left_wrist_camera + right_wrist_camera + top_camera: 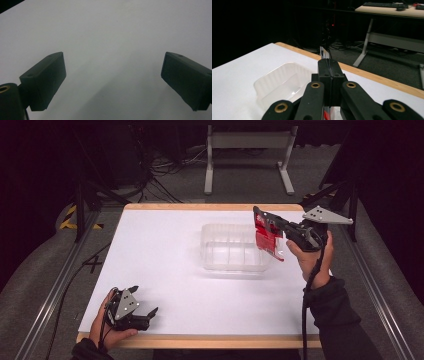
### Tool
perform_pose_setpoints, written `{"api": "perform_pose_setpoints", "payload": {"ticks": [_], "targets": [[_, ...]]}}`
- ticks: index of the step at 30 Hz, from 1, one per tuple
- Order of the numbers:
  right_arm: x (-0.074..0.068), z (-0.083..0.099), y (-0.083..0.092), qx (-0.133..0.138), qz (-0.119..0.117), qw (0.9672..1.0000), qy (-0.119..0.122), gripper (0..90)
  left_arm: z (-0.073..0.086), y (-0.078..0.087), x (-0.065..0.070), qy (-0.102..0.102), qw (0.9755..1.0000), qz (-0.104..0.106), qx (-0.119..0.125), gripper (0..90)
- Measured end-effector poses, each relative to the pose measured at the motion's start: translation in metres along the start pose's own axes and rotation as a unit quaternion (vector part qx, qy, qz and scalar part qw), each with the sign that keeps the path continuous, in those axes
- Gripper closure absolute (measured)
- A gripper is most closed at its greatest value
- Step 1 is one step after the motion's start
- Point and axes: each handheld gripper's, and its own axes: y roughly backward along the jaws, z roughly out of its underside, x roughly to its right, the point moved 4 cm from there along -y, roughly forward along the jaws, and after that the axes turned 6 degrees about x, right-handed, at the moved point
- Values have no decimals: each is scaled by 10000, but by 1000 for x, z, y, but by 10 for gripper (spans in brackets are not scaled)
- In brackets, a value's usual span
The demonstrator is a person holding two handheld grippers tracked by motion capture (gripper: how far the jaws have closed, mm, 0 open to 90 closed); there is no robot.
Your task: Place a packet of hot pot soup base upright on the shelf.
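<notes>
Tongs: my right tongs (261,216) clamp a red packet (266,240) above the clear tray (235,251) | left tongs (143,306) gape empty over the white tabletop (165,265) | step, I judge: carrying packet to tray | next: lower inside, then release.

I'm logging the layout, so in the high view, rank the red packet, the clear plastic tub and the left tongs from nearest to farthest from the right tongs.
1. Red packet: pinched in the right tongs, hanging over the tub's right end.
2. Clear plastic tub: mid-table, just below and left of them.
3. Left tongs: open, at the table's near left corner.
</notes>
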Motion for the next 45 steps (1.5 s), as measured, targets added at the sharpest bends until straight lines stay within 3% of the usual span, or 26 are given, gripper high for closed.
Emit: {"api": "perform_pose_setpoints", "payload": {"ticks": [10,22,33,45], "targets": [[3,-1,-13,0,216,9997,-75,900,0,-1,1,15,10000,36,4,66],[-12,-12,-31,37,210,9998,-2,900,1,-1,1,2,10000,60,1,66],[-32,-19,-49,-3,126,9999,100,900,1,-1,1,47,10000,69,15,66],[-60,-18,-73,-57,-185,9998,94,900,1,-1,1,31,10000,84,16,66]]}}
